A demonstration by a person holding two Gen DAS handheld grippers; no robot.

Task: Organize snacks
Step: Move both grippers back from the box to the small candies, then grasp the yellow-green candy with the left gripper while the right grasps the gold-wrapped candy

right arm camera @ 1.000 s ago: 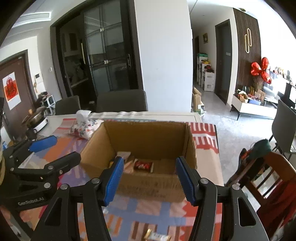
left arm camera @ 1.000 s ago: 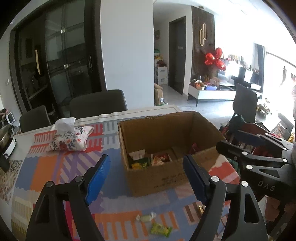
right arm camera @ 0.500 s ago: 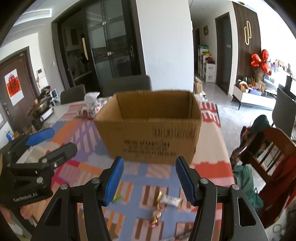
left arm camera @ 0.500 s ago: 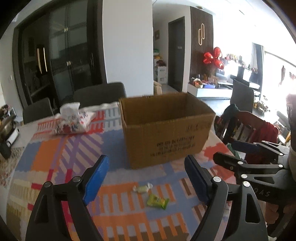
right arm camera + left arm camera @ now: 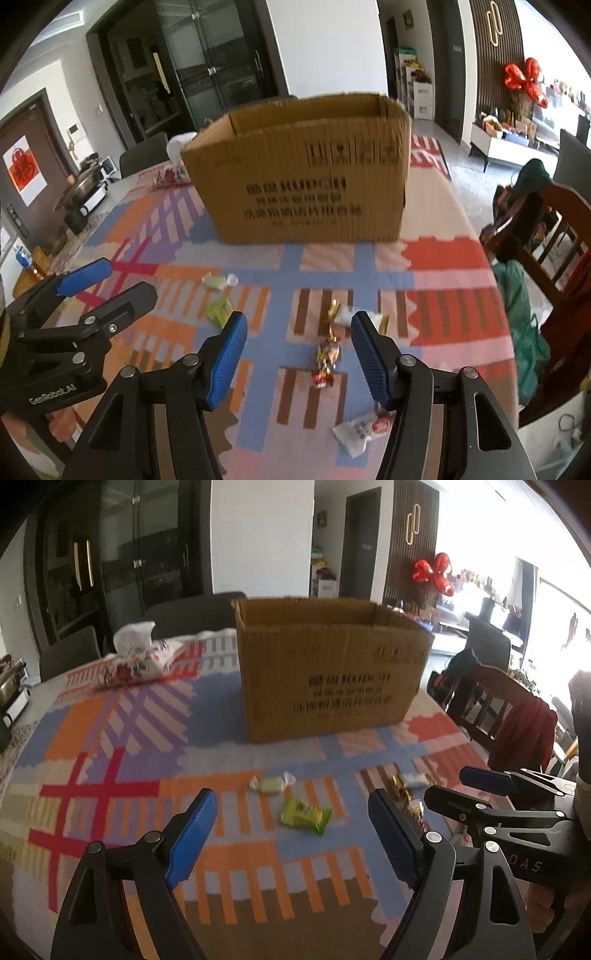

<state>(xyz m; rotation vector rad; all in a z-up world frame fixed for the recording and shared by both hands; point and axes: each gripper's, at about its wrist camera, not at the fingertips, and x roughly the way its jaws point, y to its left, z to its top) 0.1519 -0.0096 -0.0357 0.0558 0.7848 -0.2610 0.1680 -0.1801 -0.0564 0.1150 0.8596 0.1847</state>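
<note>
You are in a home, at a dining table (image 5: pixel 92 716) under a patchwork-patterned cloth. Around the table stand dark upholstered chairs (image 5: pixel 192 614) and a wooden chair (image 5: pixel 546 236) draped with clothing. Beyond the table you see glass-paned doors (image 5: pixel 207 66), a red balloon bow (image 5: pixel 524 79) on a slatted wall, and a low living-room cabinet (image 5: pixel 509 147).

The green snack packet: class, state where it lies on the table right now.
In the left wrist view, the green snack packet lies on the patterned tablecloth before the cardboard box, beside a pale wrapped candy.
</note>
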